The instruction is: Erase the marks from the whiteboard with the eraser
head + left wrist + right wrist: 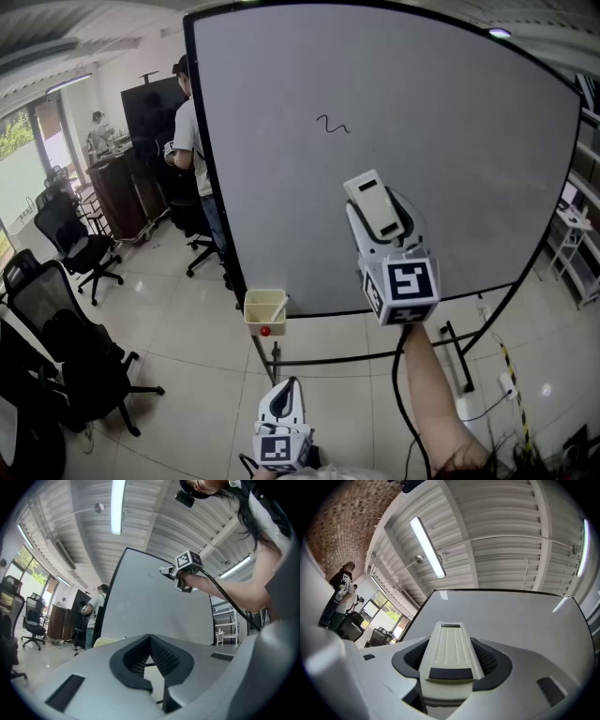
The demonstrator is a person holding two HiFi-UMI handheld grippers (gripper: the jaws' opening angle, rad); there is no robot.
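A large whiteboard (450, 159) stands upright on a black frame, with one small black squiggle mark (333, 125) near its upper middle. My right gripper (373, 208) is raised in front of the board, below and to the right of the mark, shut on a cream eraser (375, 204) (449, 651). The eraser sticks out between the jaws toward the board (511, 620). My left gripper (284, 401) hangs low near the floor with its jaws shut and nothing between them (151, 660). In the left gripper view the whiteboard (140, 616) and the right gripper (180, 571) show above.
A small cream tray (264, 311) with a red-capped marker hangs at the board's lower left corner. Black office chairs (66, 356) stand at the left on the tiled floor. A person (192, 141) stands behind the board's left edge. White shelving (577, 244) is at the right.
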